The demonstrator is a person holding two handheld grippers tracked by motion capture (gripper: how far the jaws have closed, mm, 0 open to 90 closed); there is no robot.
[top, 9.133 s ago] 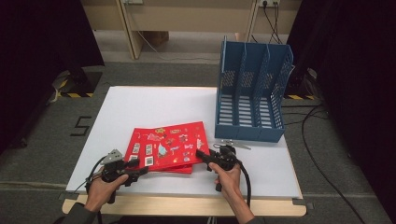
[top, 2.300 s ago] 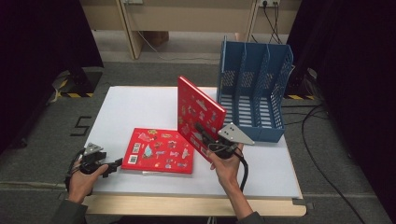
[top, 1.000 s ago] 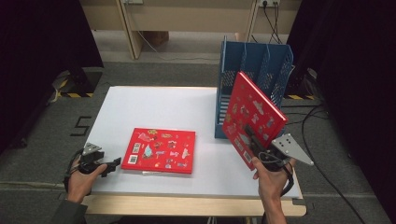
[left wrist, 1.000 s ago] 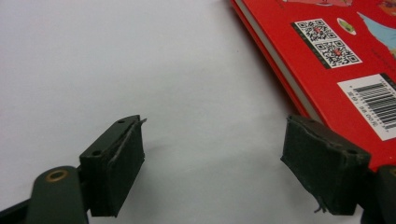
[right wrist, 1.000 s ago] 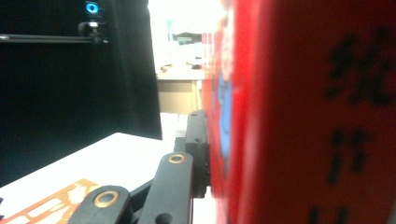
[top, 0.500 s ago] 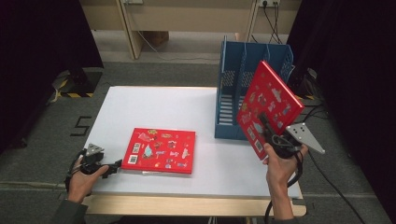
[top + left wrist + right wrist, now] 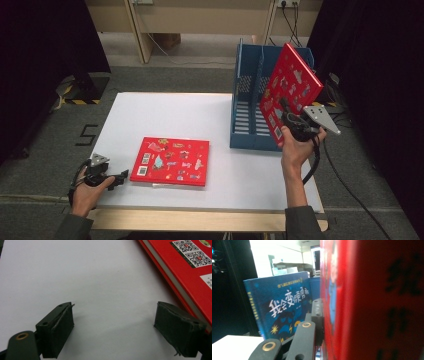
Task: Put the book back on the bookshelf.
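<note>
A red picture book (image 7: 170, 161) lies flat near the table's front edge. Just left of it my left gripper (image 7: 119, 179) rests on the table. Its jaws have just been opening and stand wide apart with only bare tabletop between them (image 7: 115, 327); the flat book's corner (image 7: 190, 267) lies beside the right jaw. My right gripper (image 7: 286, 109) is shut on the lower edge of a second red book (image 7: 292, 85), held upright and tilted over the right part of the blue file rack (image 7: 247, 100). In the right gripper view one black finger (image 7: 317, 315) presses on the held red book's cover (image 7: 372, 300).
A blue book with yellow stars (image 7: 279, 310) stands beyond the held book in the right gripper view. The white table (image 7: 175, 115) is bare behind the flat book. Dark curtains flank the table, and cables run on the floor at the right.
My right hand has carried the upright red book farther right and higher, up over the rack. The left hand has stayed put beside the flat book.
</note>
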